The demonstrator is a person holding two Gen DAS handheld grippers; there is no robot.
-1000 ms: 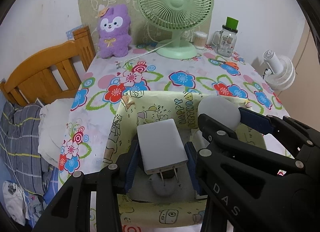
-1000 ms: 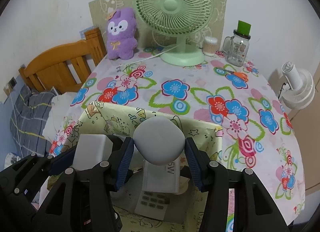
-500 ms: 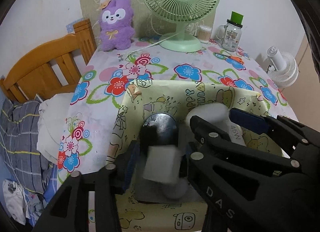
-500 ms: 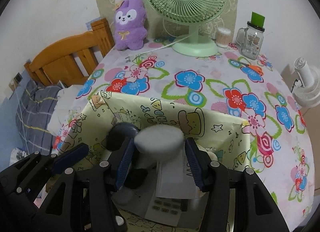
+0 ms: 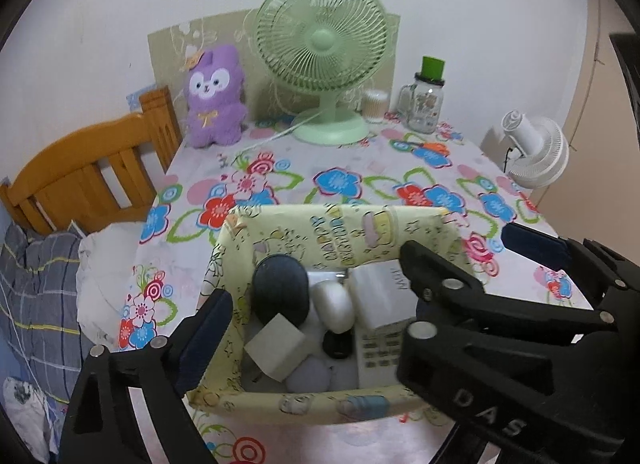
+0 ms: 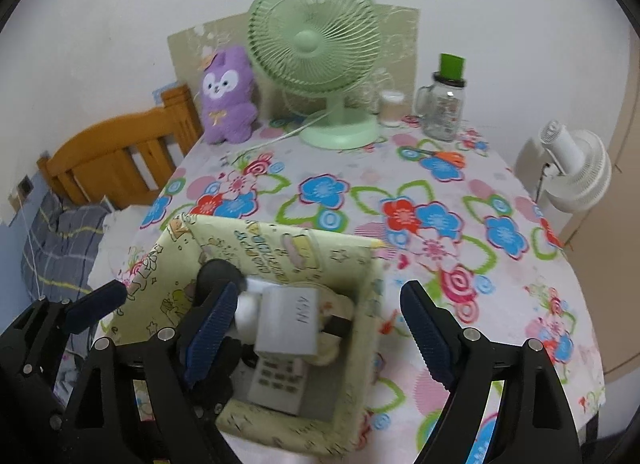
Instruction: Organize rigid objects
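Observation:
A yellow cartoon-print box (image 5: 336, 224) (image 6: 360, 304) stands near the table's front edge. It holds a white charger cube (image 5: 276, 346), a dark round object (image 5: 280, 288), a white oval case (image 5: 334, 304), a larger white adapter (image 5: 380, 292) (image 6: 290, 322) and a white remote (image 5: 374, 356) (image 6: 278, 380). My left gripper (image 5: 308, 344) is open and empty above the box. My right gripper (image 6: 316, 328) is open and empty above the box's right side, and also shows at right in the left wrist view.
At the back of the flowered table (image 6: 440, 224) stand a green fan (image 5: 322, 64), a purple plush (image 5: 216, 96), a cotton-swab jar (image 5: 375, 104) and a glass mug jar (image 5: 426, 104). A wooden bed frame (image 5: 92, 172) is left, a white fan (image 5: 536, 152) right.
My left gripper opened and dropped the white charger cube into the box. My right gripper opened and released the white oval case into the box. Both pulled back and up.

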